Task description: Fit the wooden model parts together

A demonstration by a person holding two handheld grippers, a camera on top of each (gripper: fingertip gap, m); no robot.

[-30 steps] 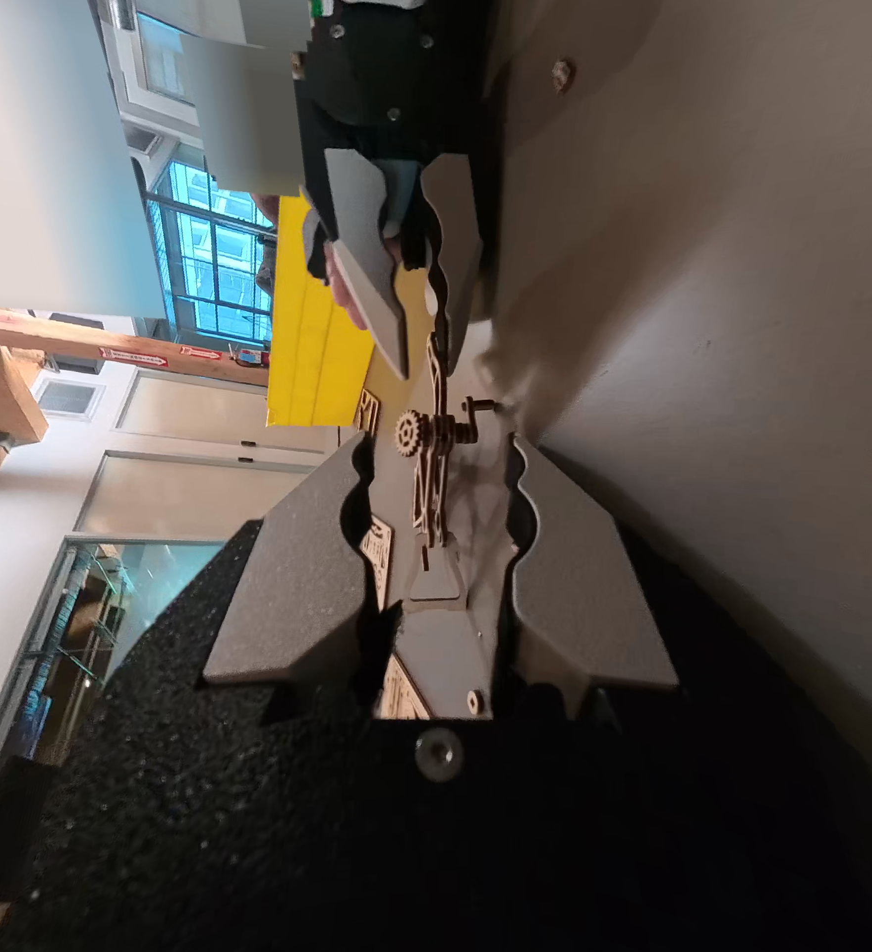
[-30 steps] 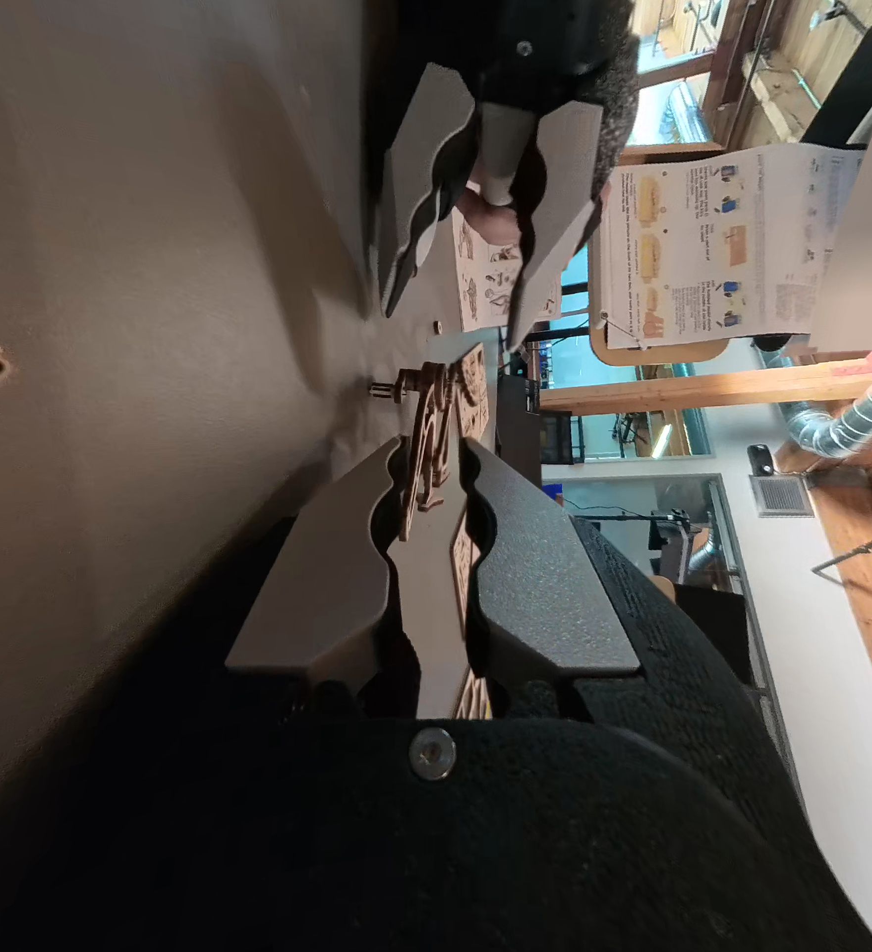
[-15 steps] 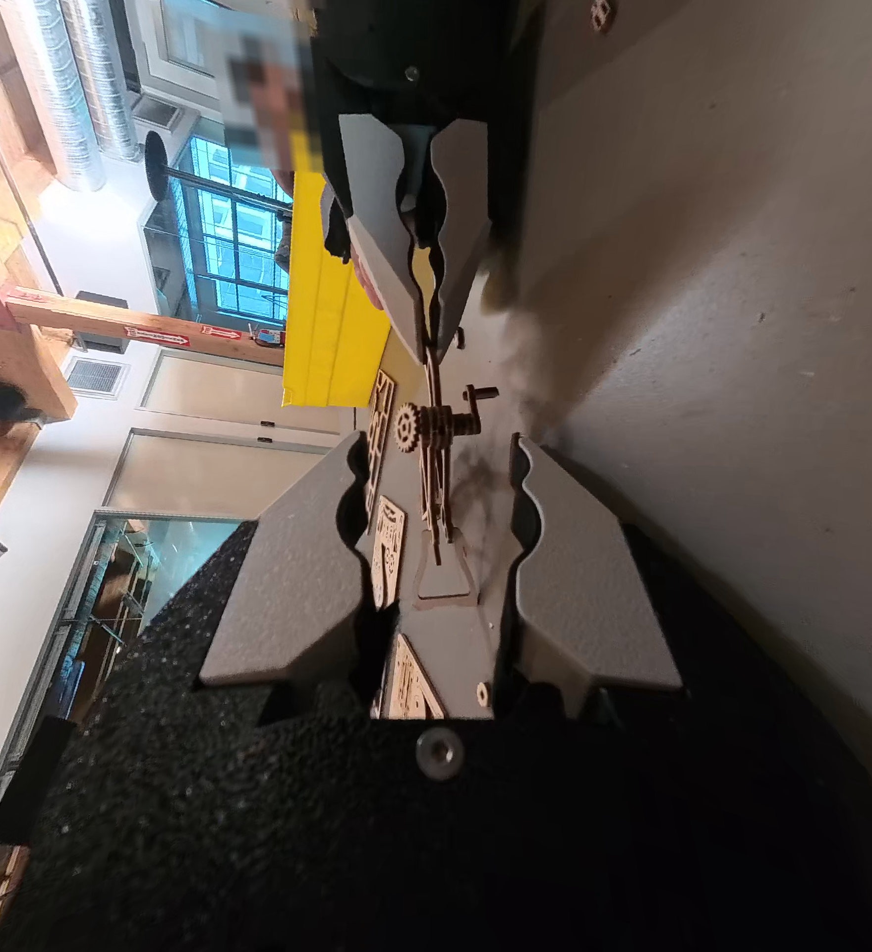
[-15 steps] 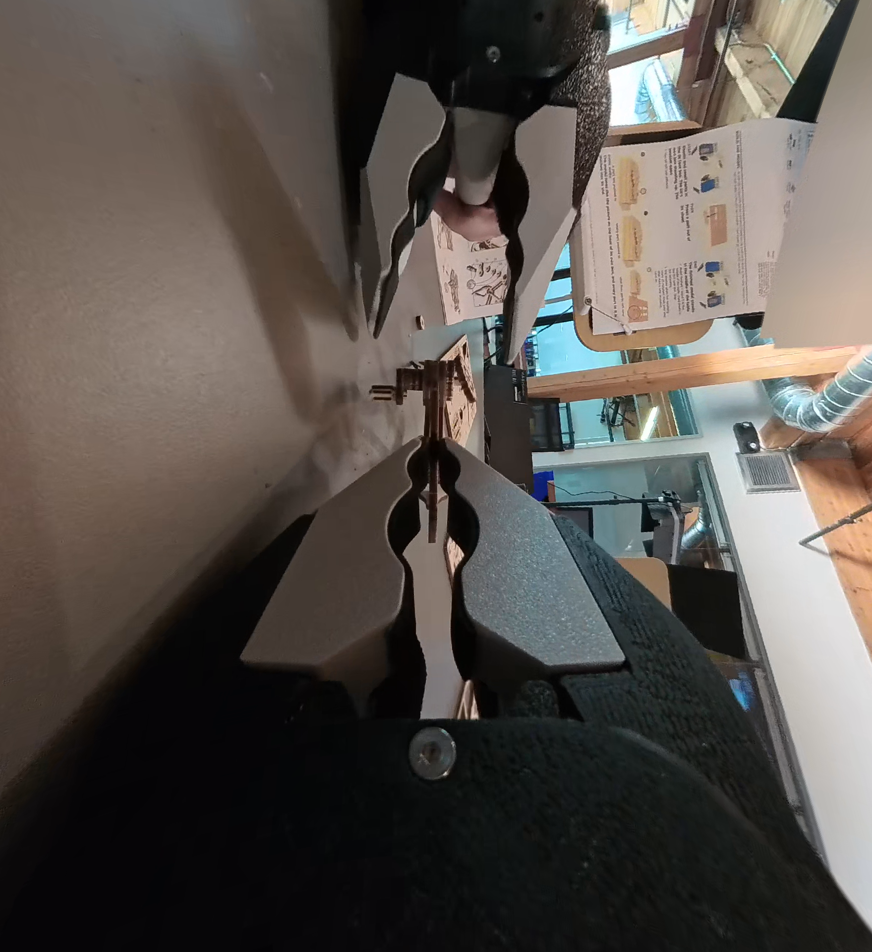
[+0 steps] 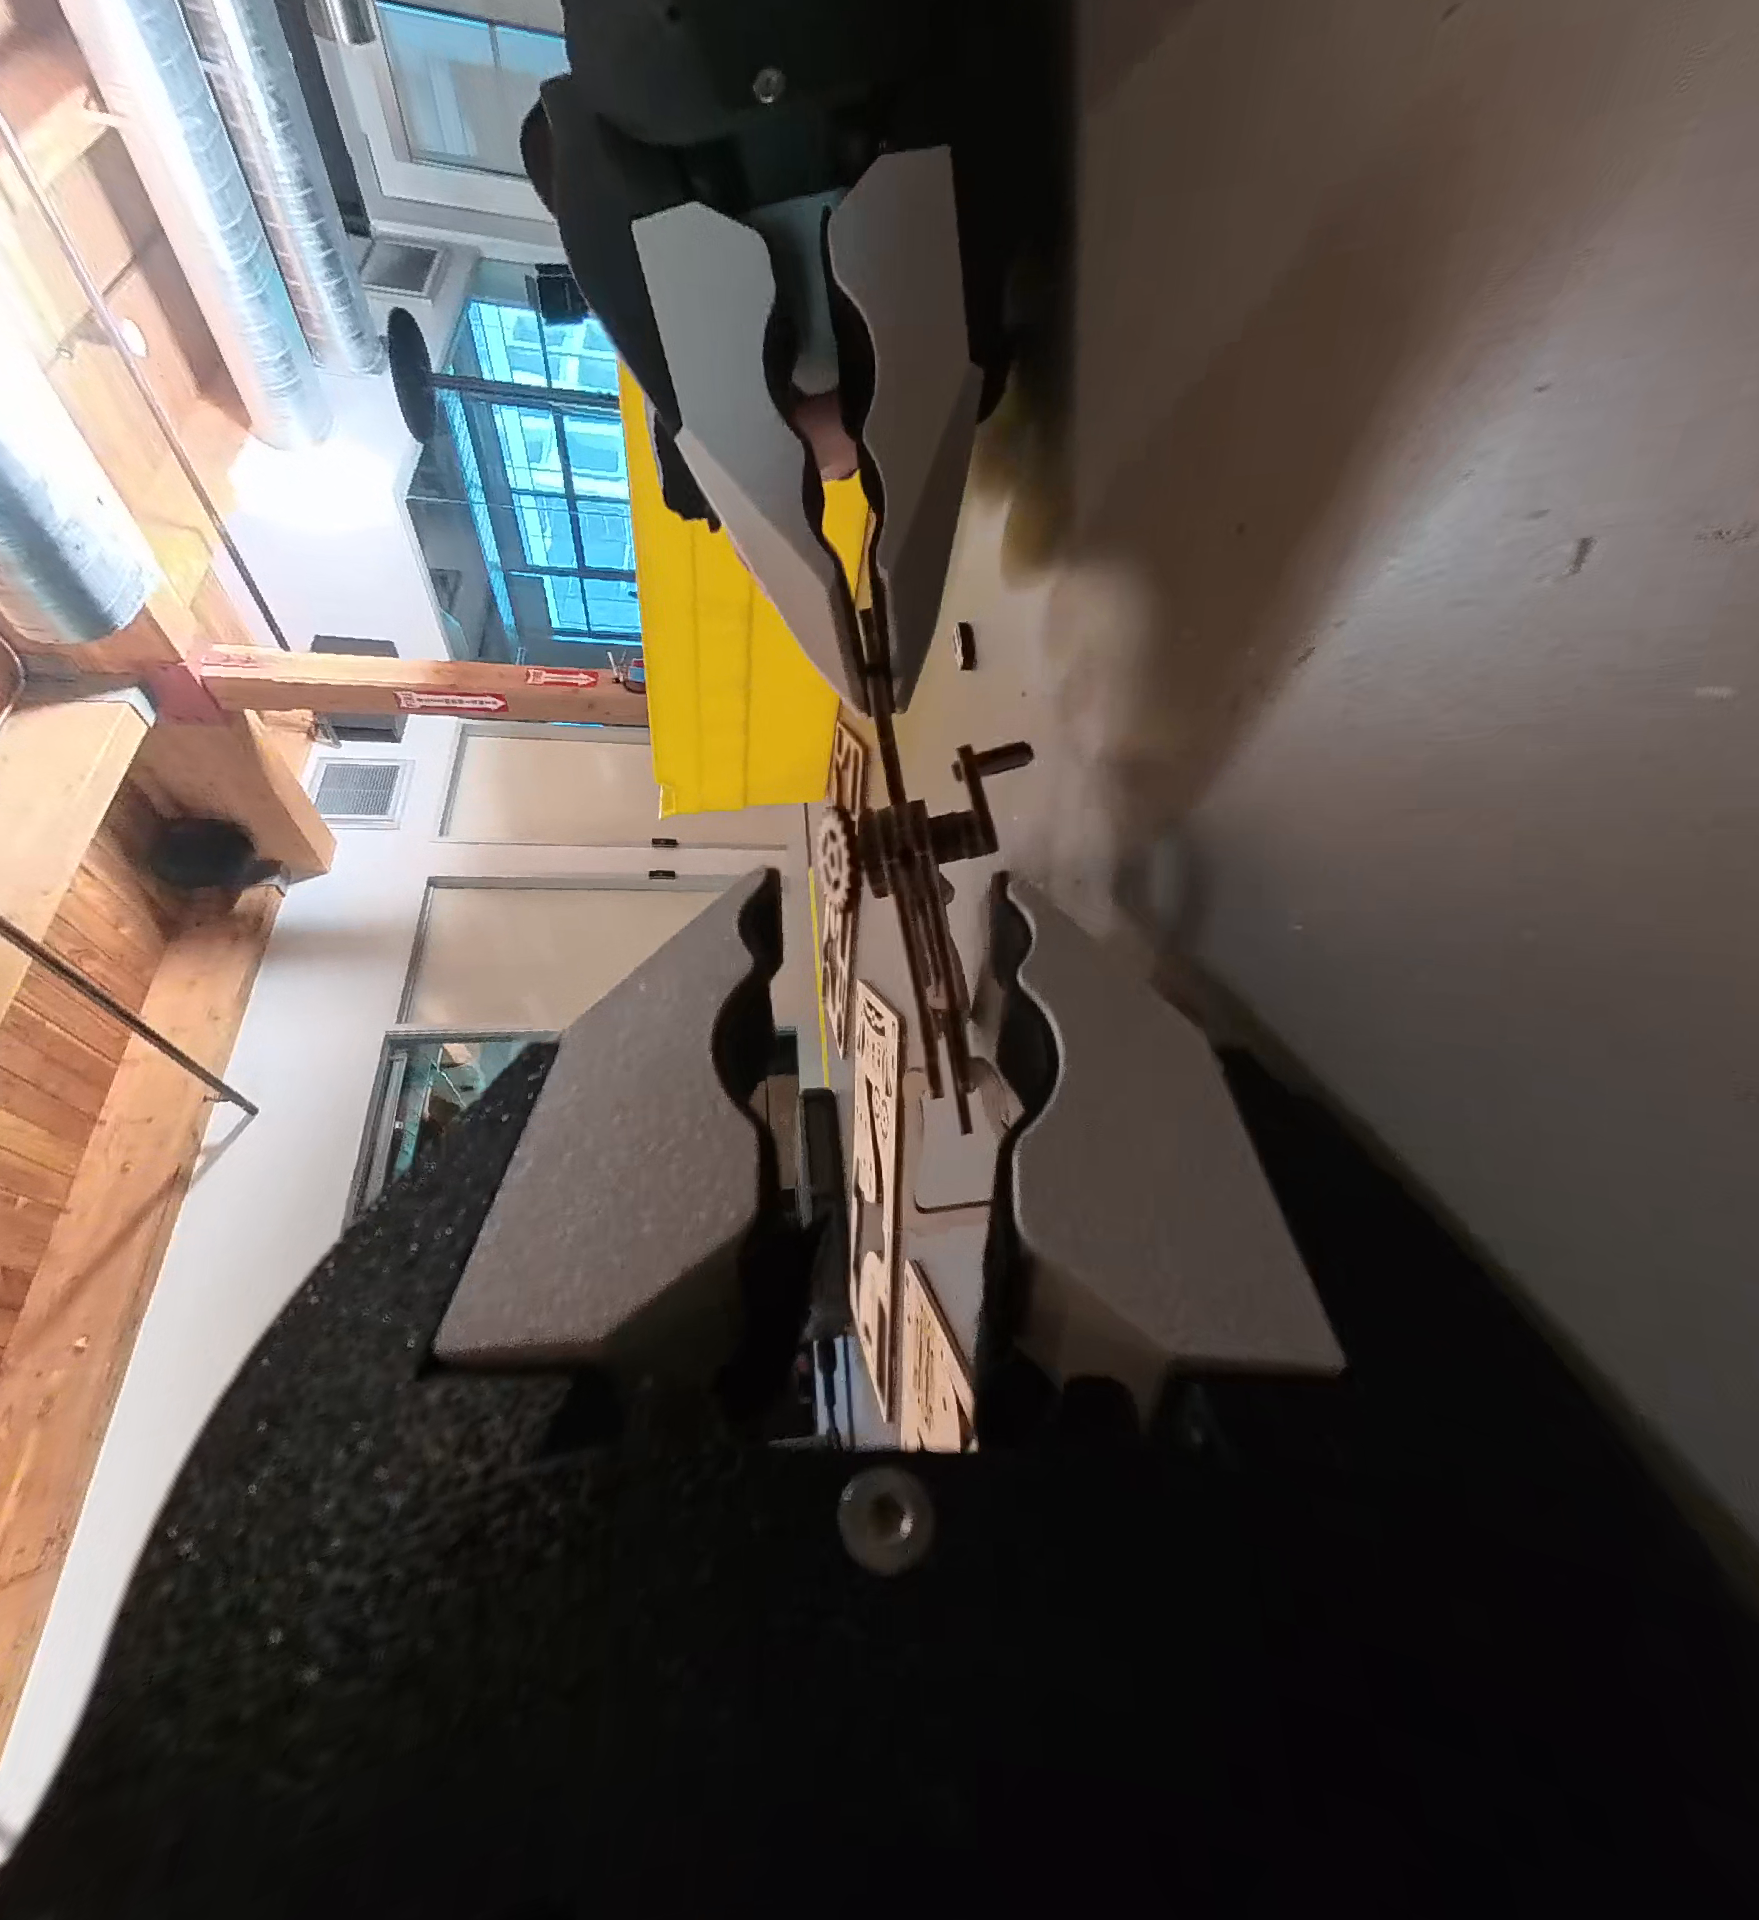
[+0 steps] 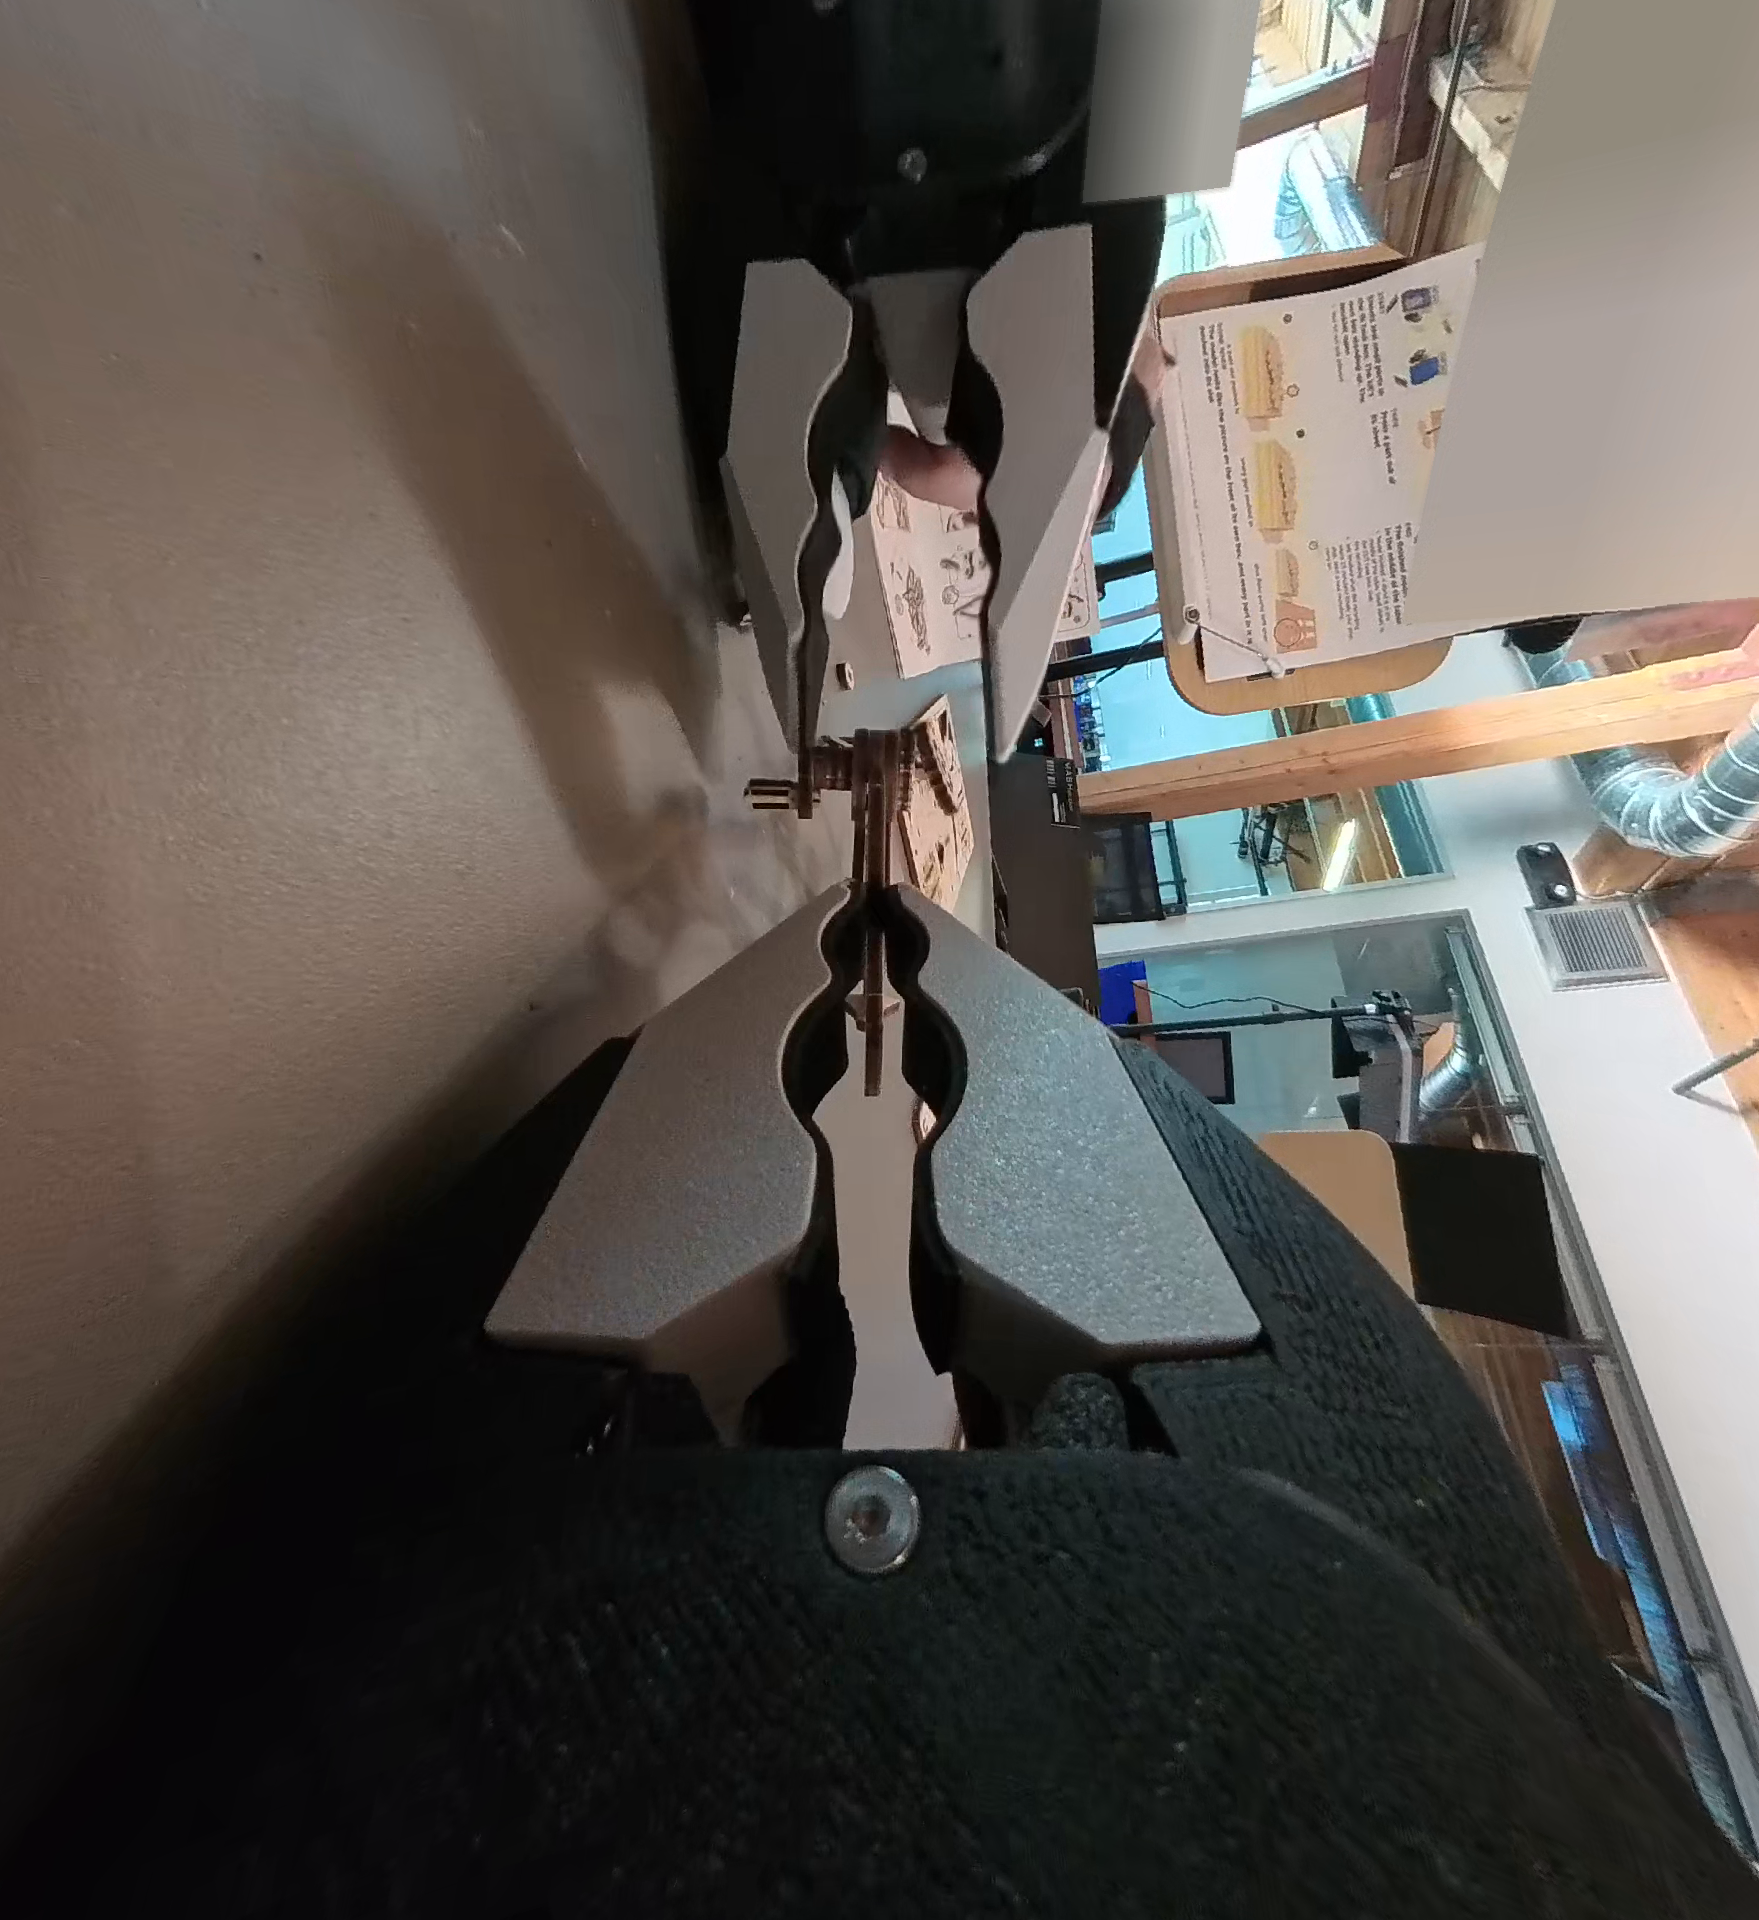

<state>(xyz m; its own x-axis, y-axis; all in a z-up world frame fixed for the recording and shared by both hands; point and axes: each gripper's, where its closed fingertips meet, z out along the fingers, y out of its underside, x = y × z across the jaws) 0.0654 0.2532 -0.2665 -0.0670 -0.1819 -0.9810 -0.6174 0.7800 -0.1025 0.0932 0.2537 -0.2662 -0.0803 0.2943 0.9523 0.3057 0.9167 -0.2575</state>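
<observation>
Between the two claws, just off the grey surface (image 5: 1477, 727), hangs the wooden model (image 5: 906, 842), a thin assembly with a small gear (image 5: 837, 844) on one side and a crank handle (image 5: 989, 774) on the other. Starting at the left: the left claw (image 5: 885, 914) is spread wide around the model's lower strips without touching them, as it was a second ago, though the model now sits tilted across the gap, nearer one finger. Seen from the other camera, this left claw (image 6: 896, 717) has drawn in close to the crank end. Flat sheets of laser-cut parts (image 5: 875, 1122) lie on the surface beneath (partly hidden by the fingers). To the right, the right claw (image 6: 870, 894) is pressed together on the model's narrow end (image 6: 870, 997); a second ago it was still spread around it, so the pinch is new. The right claw (image 5: 870, 686) shows the same clamp from the left wrist view. A yellow panel (image 5: 729, 644) stands behind.
</observation>
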